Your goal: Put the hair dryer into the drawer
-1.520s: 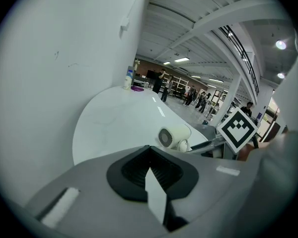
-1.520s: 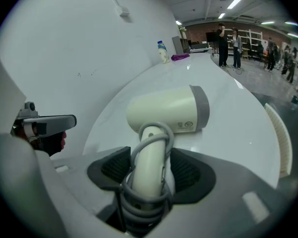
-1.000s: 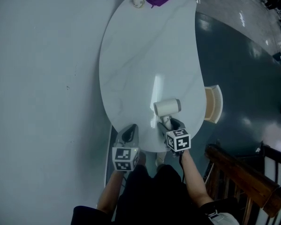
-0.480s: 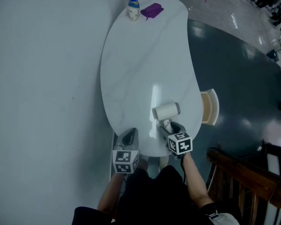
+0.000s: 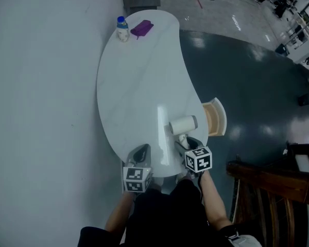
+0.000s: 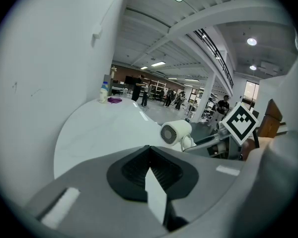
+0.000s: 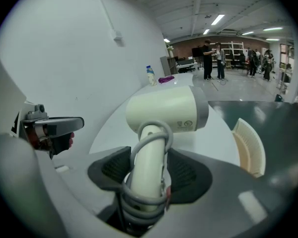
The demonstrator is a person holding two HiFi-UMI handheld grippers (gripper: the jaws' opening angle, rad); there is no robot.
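Here, cream hair dryer above white table's near end, barrel print too small to read, handle clamped in right gripper, open drawer near, left gripper closed, empty.

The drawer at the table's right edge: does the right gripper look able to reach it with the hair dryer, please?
Probably yes: the drawer stands pulled out just beside the right gripper, which is shut on the hair dryer, and nothing lies between them.
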